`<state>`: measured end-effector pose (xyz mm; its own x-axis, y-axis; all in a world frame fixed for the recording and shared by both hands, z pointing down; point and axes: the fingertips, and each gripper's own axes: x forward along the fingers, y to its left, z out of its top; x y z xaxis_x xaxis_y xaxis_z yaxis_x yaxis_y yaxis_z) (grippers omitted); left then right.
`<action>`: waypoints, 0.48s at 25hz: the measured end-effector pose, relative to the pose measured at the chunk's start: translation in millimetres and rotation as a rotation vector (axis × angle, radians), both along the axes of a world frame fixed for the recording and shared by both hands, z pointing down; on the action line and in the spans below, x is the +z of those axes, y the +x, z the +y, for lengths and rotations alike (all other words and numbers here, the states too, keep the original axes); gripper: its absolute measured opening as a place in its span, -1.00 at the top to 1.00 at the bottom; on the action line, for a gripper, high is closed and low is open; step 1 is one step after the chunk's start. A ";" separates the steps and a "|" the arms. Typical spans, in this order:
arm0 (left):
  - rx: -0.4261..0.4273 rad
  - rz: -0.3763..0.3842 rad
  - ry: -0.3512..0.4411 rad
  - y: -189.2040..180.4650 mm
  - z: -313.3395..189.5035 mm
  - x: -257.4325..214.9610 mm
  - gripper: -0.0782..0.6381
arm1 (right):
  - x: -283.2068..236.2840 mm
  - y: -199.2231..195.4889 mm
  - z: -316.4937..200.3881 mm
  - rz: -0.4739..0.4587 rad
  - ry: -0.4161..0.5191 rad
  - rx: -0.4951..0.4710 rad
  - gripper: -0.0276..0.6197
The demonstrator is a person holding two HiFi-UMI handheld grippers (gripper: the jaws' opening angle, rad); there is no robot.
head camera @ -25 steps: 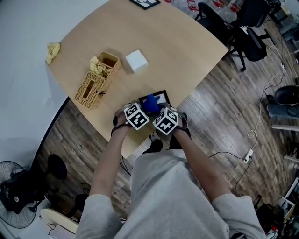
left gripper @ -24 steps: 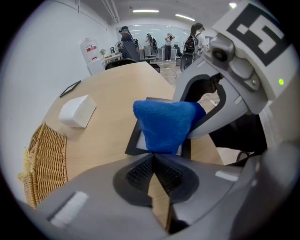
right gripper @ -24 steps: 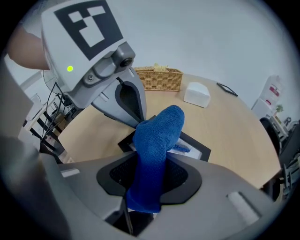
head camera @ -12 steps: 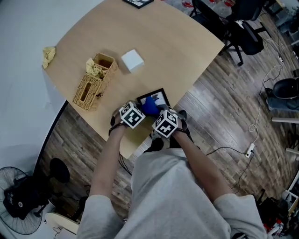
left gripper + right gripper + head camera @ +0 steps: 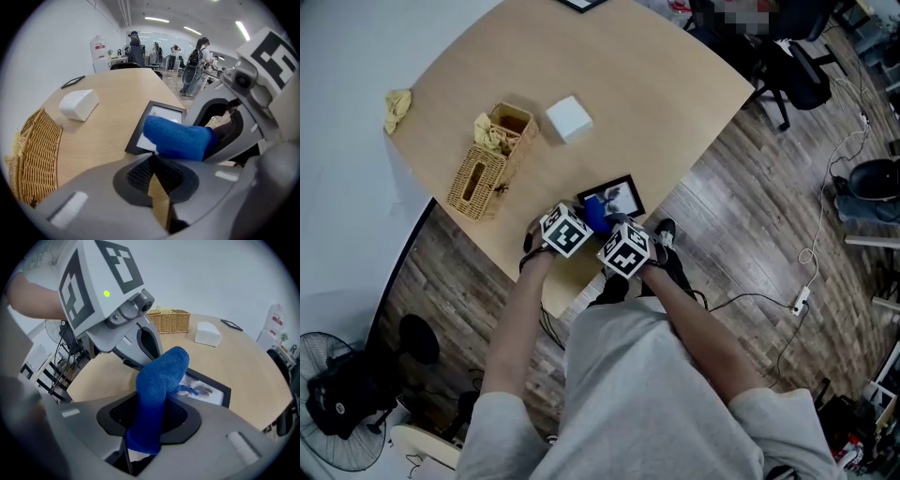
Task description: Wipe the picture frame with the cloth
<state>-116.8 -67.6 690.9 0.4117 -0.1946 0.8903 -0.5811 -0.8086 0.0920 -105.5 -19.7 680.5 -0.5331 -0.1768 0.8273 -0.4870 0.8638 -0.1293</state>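
Observation:
A black picture frame (image 5: 617, 195) lies flat near the table's front edge, its glass (image 5: 161, 112) showing a print. My right gripper (image 5: 609, 231) is shut on a blue cloth (image 5: 159, 380), whose free end rests on the frame's near left corner (image 5: 211, 390). The left gripper (image 5: 152, 161) sits just left of the frame, low over the tabletop, jaws shut with nothing between them. In the head view the blue cloth (image 5: 595, 216) shows between the two marker cubes, and the left gripper (image 5: 574, 225) is beside it.
A wicker basket (image 5: 483, 173) holding a yellow cloth (image 5: 492, 136) stands to the left, and a white box (image 5: 569, 119) lies beyond the frame. Another yellow cloth (image 5: 397, 105) lies at the table's left edge. Office chairs (image 5: 787, 56) stand off the far right.
The right gripper has slid the blue cloth a little leftward and nearer over the frame. The left gripper has hardly moved.

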 end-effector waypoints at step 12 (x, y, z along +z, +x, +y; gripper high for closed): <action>-0.012 0.015 -0.004 -0.3 0.8 0.3 0.64 | 1.2 -3.7 -18.5 -0.066 -0.081 0.132 0.52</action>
<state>-117.1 -66.8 691.2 0.4230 -0.1960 0.8847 -0.5892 -0.8013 0.1042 -109.2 -38.2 681.7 -0.5633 -0.1832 0.8057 -0.5840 0.7780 -0.2315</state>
